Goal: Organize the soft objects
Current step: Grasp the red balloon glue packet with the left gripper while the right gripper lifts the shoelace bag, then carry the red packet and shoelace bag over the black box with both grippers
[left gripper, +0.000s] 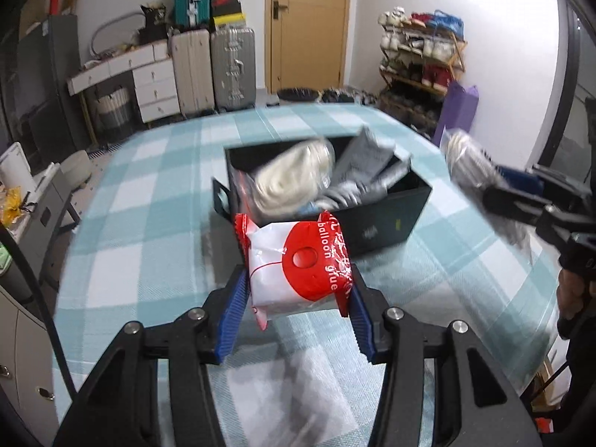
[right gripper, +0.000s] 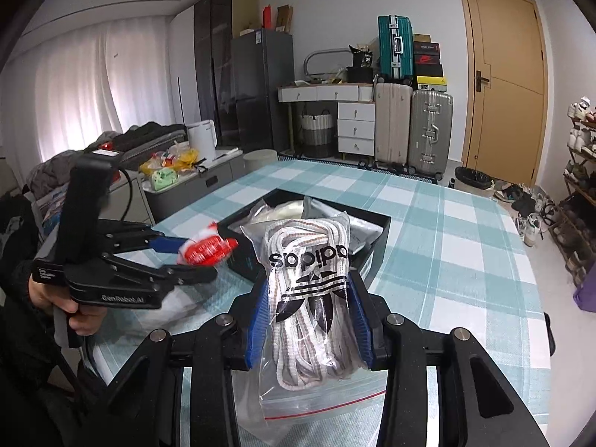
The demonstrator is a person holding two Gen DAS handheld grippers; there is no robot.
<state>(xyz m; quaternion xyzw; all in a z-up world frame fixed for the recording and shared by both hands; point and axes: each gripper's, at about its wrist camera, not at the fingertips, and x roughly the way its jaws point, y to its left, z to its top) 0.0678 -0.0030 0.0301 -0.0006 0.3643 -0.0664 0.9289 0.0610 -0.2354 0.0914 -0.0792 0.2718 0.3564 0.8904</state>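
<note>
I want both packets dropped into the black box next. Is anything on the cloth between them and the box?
Nothing visible. The balloon glue packet in the left tongs and the shoelace bag in the right tongs face the black box over bare checked cloth; the box already holds bagged items.

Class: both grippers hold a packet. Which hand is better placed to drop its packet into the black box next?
Probably left: its balloon glue packet hangs just before the black box, while the laces bag sits farther back.
</note>
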